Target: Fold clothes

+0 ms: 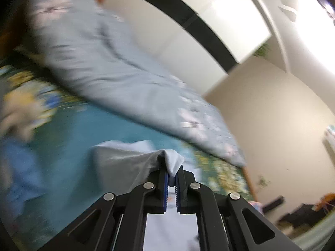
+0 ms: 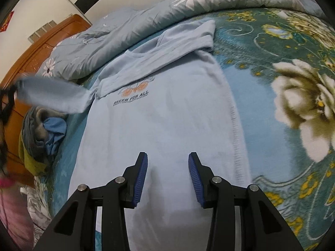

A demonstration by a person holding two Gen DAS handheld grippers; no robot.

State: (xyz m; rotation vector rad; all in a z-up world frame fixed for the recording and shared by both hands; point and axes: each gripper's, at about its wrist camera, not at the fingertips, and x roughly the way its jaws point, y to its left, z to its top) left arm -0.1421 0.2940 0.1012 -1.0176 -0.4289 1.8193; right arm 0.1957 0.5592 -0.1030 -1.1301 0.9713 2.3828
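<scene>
One sleeve (image 2: 50, 93) is pinched in the closed left gripper (image 1: 171, 177), lifted for folding; the right gripper (image 2: 167, 163) is held agape over the shirt (image 2: 159, 125)

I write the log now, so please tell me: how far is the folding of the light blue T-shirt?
Done: one sleeve already lies folded across the light blue T-shirt, above its print. In hand: the left claw is shut on pale blue cloth, seemingly the other sleeve, lifted. The right claw hovers open over the hem. Left: lay that sleeve in, fold the body.
</scene>
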